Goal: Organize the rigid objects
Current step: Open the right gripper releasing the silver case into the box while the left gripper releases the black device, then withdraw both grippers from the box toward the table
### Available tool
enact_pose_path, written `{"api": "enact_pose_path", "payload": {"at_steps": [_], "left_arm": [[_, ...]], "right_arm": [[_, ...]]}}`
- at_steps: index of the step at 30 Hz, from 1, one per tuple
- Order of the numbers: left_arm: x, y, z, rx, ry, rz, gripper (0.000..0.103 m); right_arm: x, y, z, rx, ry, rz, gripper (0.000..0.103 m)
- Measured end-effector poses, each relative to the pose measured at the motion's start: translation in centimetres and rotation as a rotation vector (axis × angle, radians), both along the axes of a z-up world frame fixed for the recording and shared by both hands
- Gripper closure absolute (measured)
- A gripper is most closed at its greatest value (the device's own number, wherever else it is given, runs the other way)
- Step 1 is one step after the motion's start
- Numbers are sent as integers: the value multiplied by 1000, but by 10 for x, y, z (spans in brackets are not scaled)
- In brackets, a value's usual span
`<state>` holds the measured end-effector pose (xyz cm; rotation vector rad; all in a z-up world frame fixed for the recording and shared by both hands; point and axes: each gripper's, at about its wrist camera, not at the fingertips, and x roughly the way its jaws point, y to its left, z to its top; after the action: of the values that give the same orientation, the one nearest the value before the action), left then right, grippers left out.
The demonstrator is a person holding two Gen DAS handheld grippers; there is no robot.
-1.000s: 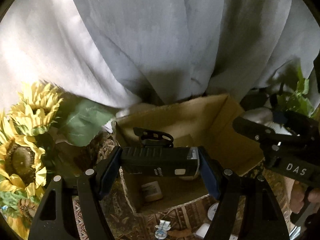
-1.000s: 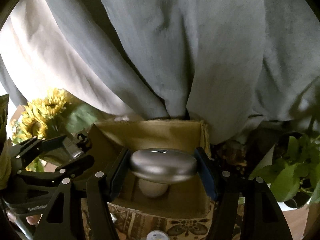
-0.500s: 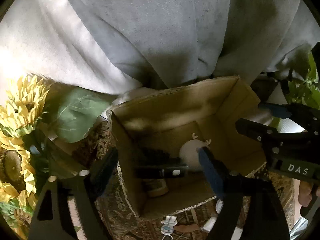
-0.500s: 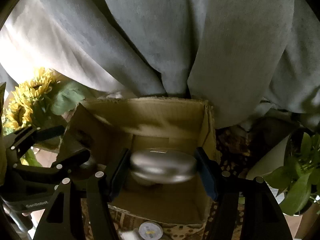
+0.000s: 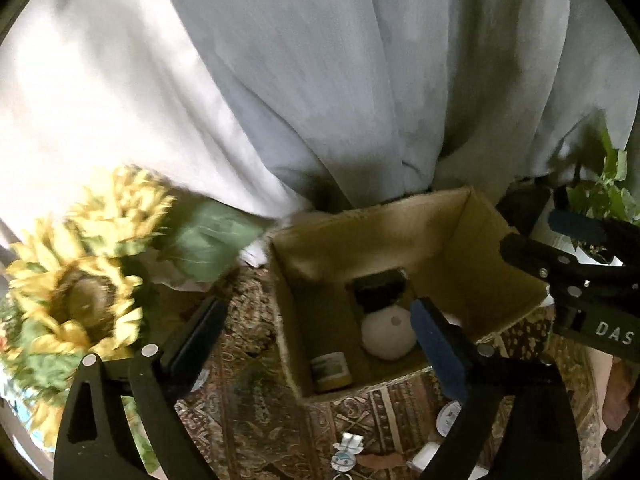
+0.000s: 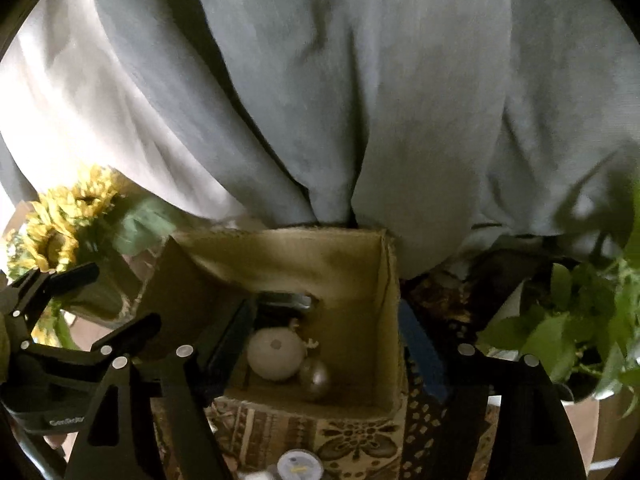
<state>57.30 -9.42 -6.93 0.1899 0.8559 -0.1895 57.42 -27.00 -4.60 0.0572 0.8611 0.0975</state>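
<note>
Both my grippers are wide open and hold nothing. My left gripper (image 5: 320, 340) and right gripper (image 6: 324, 344) hang over the box (image 6: 280, 256). In the box I see a white ball (image 6: 274, 354), a shiny metal case (image 6: 316, 378) at its 4 o'clock, a black tool (image 5: 378, 290) at its 12 o'clock, and a jar (image 5: 330, 372). More bits lie on the rug (image 5: 248, 400). They look small, light and hard. The shiny case may slip, so I would pinch across its middle.
</note>
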Motion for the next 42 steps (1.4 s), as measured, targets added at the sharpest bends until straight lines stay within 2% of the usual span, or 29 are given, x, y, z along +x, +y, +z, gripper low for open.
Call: {"api": "enact_pose_path", "payload": {"at_steps": [8,15,23,36,42], "left_arm": [[-39,20,19,-20,-110,42,2],[-84,31,37,8,-258,74,1],[-130,38,48,27,-387,112,0],[-173,40,16,32,-421,116,0],[-191,40,-6,41,-405,110,0]], "right_arm": [[-38,15,28,-24,-138,-46,16],[-71,24,41,-21,-219,-55,14],[-110,31,47,-3,-302,-66,12],[-158,38,25,-7,-342,-71,11],[-177,41,8,-19,-352,-68,11]]}}
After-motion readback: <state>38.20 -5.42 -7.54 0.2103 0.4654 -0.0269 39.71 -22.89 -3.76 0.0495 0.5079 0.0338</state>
